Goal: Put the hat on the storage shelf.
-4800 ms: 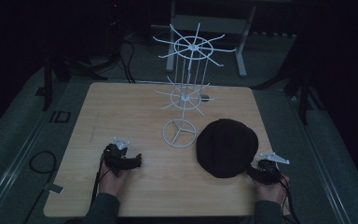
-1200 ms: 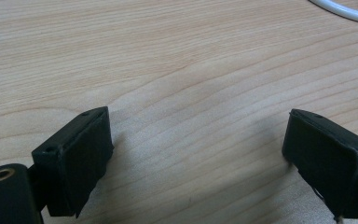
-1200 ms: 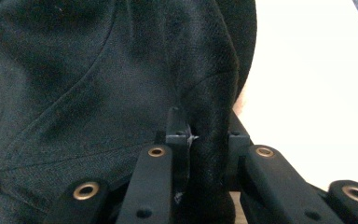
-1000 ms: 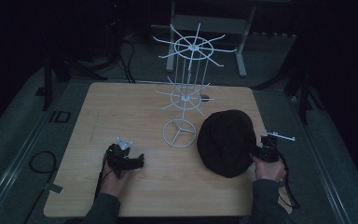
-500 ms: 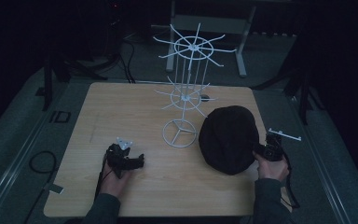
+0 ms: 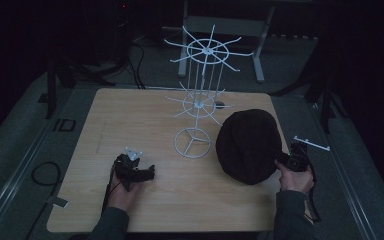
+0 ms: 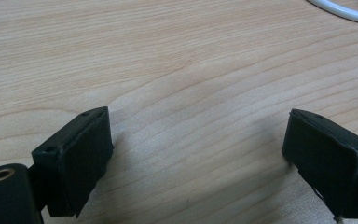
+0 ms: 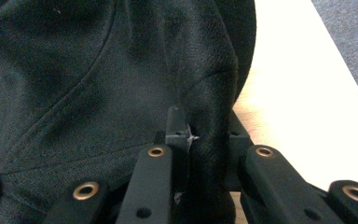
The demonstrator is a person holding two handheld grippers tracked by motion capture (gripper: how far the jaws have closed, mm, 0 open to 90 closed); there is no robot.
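Observation:
A black cap (image 6: 247,145) lies on the right side of the wooden table (image 6: 130,115). My right gripper (image 6: 282,159) is at the cap's right edge. In the right gripper view its jaws pinch a fold of the cap's fabric (image 8: 98,70), so the right gripper (image 8: 200,135) is shut on it. A white wire rack (image 6: 200,100) with two tiers of hooks stands left of the cap. Near the table's front, left of the rack's ring base, rests my left gripper (image 6: 147,172). That left gripper (image 7: 198,154) is open, with only bare wood between its jaws.
The rack's white ring base (image 7: 340,11) shows at the top right of the left gripper view. Grey floor (image 8: 349,46) lies just past the table's right edge. A metal stand (image 6: 260,45) is beyond the far edge, and cables (image 6: 40,175) lie on the floor at left.
Since the oldest frame my right gripper has moved from the front right corner up to the cap's right edge and closed on it. Over the last second it barely shifted. The left gripper stayed put.

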